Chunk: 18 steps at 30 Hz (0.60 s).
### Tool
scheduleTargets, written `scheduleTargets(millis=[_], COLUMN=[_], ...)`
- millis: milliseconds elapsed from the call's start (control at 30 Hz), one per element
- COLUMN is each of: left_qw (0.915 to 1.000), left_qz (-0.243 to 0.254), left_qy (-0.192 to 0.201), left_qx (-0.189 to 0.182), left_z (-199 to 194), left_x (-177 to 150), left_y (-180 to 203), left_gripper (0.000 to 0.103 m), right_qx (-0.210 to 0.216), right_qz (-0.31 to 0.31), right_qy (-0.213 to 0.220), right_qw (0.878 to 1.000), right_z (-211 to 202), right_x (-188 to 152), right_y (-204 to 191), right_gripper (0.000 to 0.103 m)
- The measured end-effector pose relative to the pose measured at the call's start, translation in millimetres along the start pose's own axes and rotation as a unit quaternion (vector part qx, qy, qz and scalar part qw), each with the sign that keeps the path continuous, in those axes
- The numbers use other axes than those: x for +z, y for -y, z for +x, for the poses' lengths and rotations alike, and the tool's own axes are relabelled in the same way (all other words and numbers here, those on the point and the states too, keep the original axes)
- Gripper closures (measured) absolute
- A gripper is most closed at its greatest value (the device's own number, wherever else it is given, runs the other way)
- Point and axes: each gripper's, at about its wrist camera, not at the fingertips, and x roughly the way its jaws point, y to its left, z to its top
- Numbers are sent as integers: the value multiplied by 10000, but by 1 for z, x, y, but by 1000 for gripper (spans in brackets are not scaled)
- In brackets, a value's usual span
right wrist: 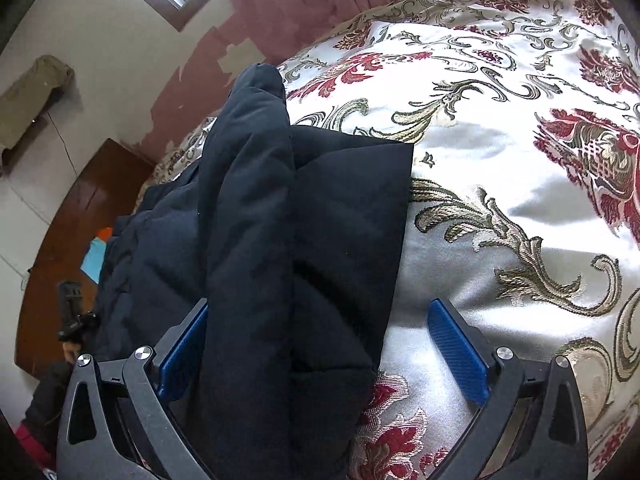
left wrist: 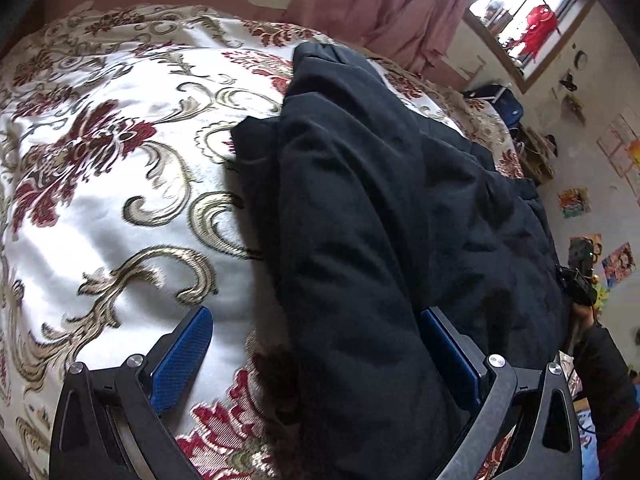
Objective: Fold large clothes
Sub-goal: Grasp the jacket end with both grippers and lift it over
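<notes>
A bed filled the scene, spread with a glossy white bedspread (left wrist: 120,208) woven with red flowers and gold scrolls, and behind it hung a pink curtain (left wrist: 384,4) against a peeling wall, with a bright window (left wrist: 528,20) off to one side. Across the bedspread lay the black padded coat (left wrist: 360,220), bunched lengthwise into a thick ridge, one sleeve or flap reaching toward the far edge of the bed. The left gripper (left wrist: 316,356) was down over the near end of it, blue pads spread wide, one over bare bedspread, the other against the coat's side, nothing clamped. The right gripper (right wrist: 320,352) mirrored it from the other side, jaws wide apart, its left pad pressed up beside the coat (right wrist: 288,240) and its right pad out over bare bedspread (right wrist: 520,200). Both sets of fingers straddled fabric without closing on it.
</notes>
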Motion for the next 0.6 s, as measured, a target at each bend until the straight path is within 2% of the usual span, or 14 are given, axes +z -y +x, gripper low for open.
scheduleTargets(millis=[200,267,300,333,433,567,600], left_qw=[9997,9996,9996,9997,9997,9998,9998], left_qz=[48,117,143,155,202,130,115], left_qy=[-92,-114,-103,-95,-78,-129,-110], left_qx=[-208,-216,-200,-174,-63,-120,-152], left_z=[6,7,7,8,11,14,14], left_x=[6,8,8,9,11,14,14], left_y=[1,3,5,6,9,9,10], left_gripper=[0,0,0,0,0,0,3], right_qx=[115,157,205,330,399,570,622], right_qz=[-18,-114,-164,-217,-248,-47,11], right_qy=[22,46,74,104,126,149,152], right_qw=[9999,9998,9996,9992,9988,9983,9979], right_z=[-1,-1,-4,-4,-4,-4,-4], right_x=[-1,-1,-3,-3,-3,-6,-8], right_y=[-1,-6,-8,-12,-17,-8,-5], right_gripper=[1,9,24,34,42,42,41])
